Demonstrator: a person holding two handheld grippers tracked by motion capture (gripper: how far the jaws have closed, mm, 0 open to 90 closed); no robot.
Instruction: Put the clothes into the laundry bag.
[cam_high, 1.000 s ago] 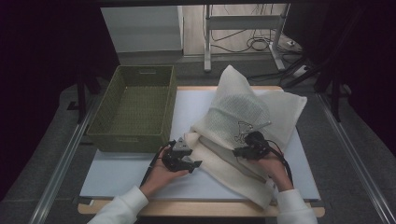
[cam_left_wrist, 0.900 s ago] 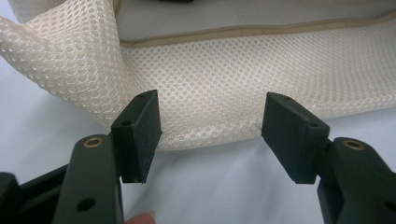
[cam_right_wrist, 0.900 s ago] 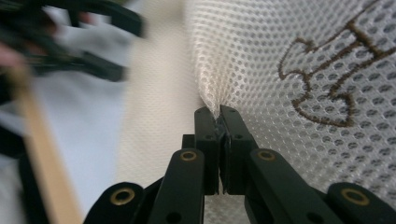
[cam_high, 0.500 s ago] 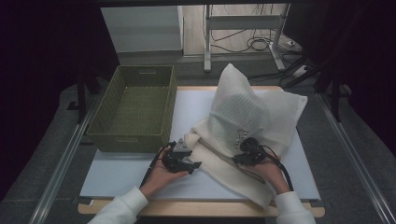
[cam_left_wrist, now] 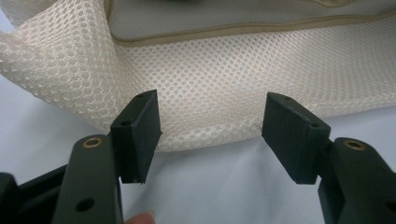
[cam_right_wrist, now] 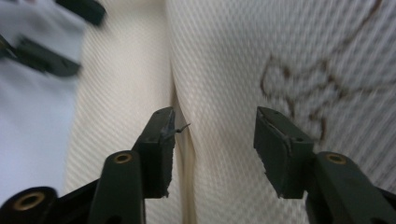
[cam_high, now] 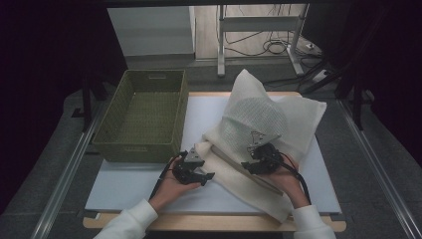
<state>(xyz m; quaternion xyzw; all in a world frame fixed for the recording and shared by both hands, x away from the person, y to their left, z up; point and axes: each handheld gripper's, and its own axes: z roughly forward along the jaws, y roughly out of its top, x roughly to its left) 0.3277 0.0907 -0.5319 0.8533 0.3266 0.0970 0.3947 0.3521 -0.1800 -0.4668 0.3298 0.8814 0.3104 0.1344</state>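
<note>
Mesh cloth (cam_high: 259, 134) — soft, light, limp; heaped on white board (cam_high: 139, 184) beside green basket (cam_high: 142, 117). Left gripper (cam_left_wrist: 210, 135) agape just short of folded hem; right gripper (cam_right_wrist: 212, 149) agape over a crease. Best pinched at hem — likely to sag.

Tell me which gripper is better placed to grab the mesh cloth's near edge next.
Left. The left gripper is open with the edge of the mesh cloth right between its jaws. The right gripper, also open, hovers over the cloth's flat middle, so it would likely need repositioning.
</note>
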